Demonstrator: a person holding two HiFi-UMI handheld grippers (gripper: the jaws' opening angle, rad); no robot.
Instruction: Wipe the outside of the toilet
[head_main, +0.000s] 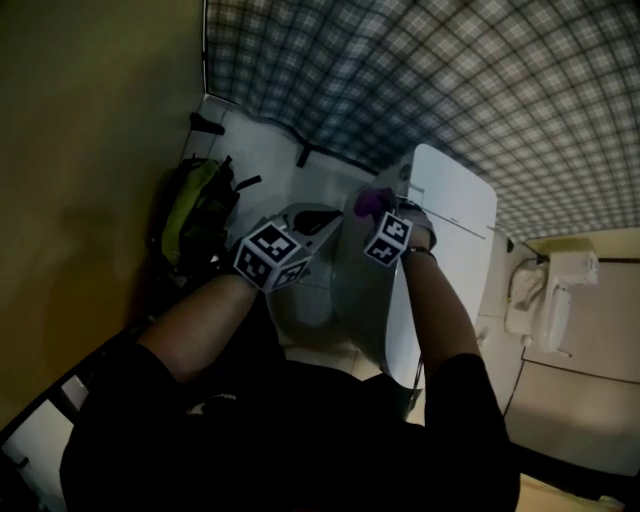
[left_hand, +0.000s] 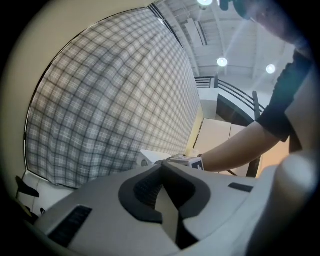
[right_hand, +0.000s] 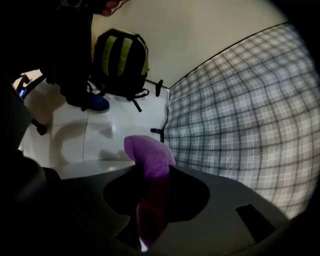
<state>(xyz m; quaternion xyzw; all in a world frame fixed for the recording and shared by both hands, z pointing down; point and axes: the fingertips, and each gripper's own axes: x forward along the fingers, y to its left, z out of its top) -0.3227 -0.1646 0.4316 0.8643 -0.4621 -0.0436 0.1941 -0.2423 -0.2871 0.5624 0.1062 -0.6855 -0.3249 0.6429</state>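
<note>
Your right gripper (right_hand: 150, 172) is clamped on a purple cloth (right_hand: 148, 156), up against the white toilet (head_main: 455, 205) below the plaid backdrop (head_main: 420, 80). Your left gripper (left_hand: 162, 167) has its jaws together with nothing between them, just beside the right. A green backpack (head_main: 195, 205) sits on the floor at left.

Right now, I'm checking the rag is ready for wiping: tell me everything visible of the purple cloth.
The purple cloth looks like soft, nubby microfibre, bunched into a rounded wad. The right tongs are shut on it: its lower part is pinched between them, its top bulges past their tips. In the head view it sits beside the white toilet; contact cannot be told.
</note>
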